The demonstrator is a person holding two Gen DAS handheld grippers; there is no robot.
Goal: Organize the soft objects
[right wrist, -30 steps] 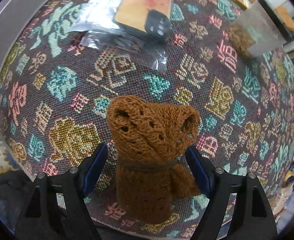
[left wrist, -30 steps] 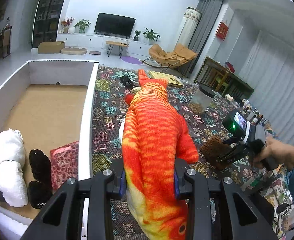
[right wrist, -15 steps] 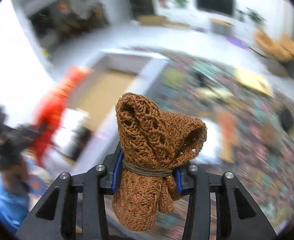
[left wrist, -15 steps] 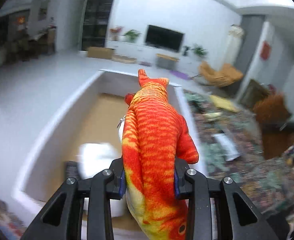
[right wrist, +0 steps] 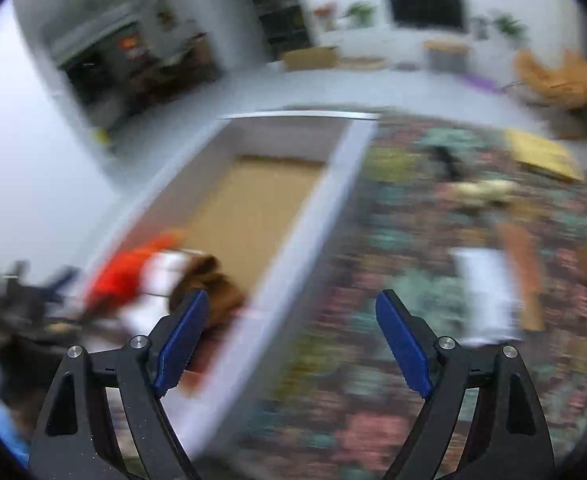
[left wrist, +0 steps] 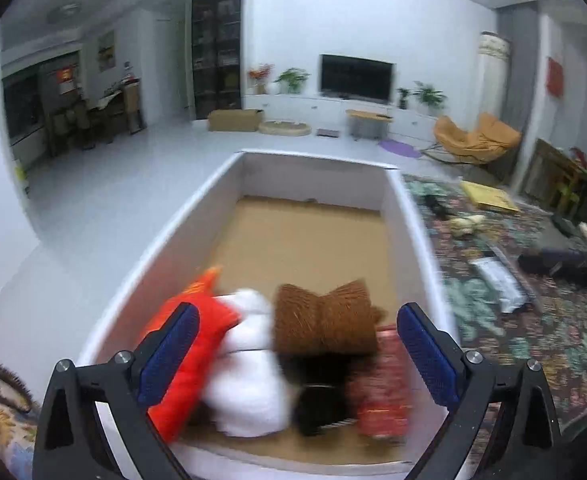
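No text, label, brand, number or sign could be read in either view. A red hanging (left wrist: pixel 554 77) on the far right wall and a red-and-white sheet (left wrist: pixel 65 79) in the dark room at far left were too small to make out any characters. The woven figures on the patterned cloth (left wrist: pixel 533 336) were smeared by motion, and the right wrist view was blurred throughout.
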